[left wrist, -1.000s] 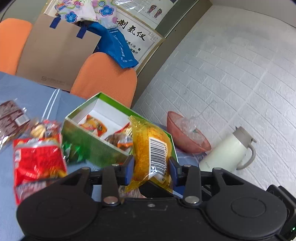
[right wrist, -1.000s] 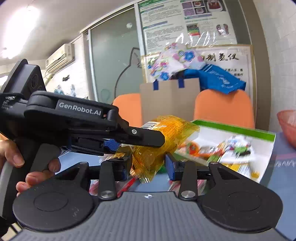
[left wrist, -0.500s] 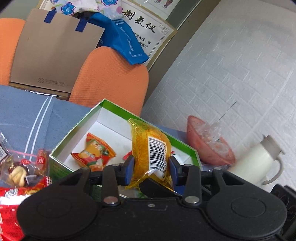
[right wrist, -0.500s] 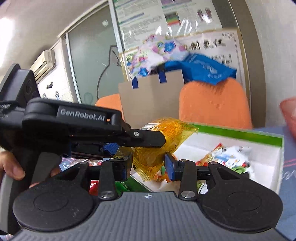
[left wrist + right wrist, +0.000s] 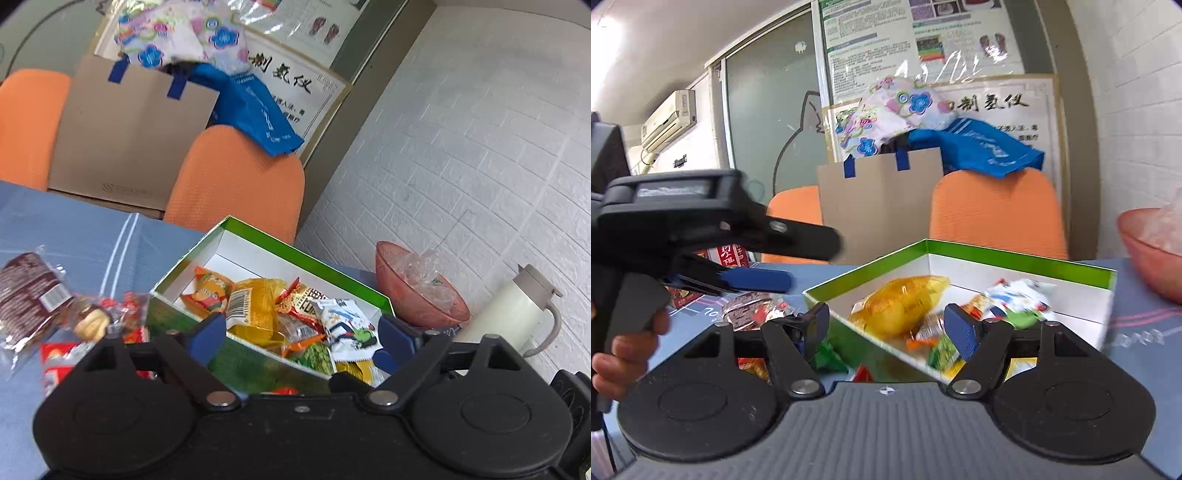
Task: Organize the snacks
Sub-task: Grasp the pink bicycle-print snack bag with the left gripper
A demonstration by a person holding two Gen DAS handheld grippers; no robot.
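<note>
Snacks fill a green-rimmed box with a white inside, standing on a blue-covered worktop. A yellow packet with a barcode lies inside it, among an orange packet toward the far left corner and a white cartoon-printed packet nearer the right. No gripper pad touches the yellow packet; it rests loose on the pile.

Both grippers are opening, jaws spread wide, nothing between the pads. The left gripper hangs just over the near wall of the box, tipped slightly downward. The right gripper sits low at the near corner of the box, pointing almost level across it. In the right wrist view a hand wraps the handle of the left gripper at the left edge.

More snacks wait outside the box to the left: a brown wrapped cake, a clear packet of small sweets, and a red packet, all on the cloth near the box.

The release looks finished, so the sensible next move is to pull both grippers back and clear of the near wall without nudging the box, then reach left for one loose snack at a time. Thin crinkly wrappers slip, so grip the body of a packet rather than a corner.

A pink bowl and a white jug stand to the right, well clear of the work.
</note>
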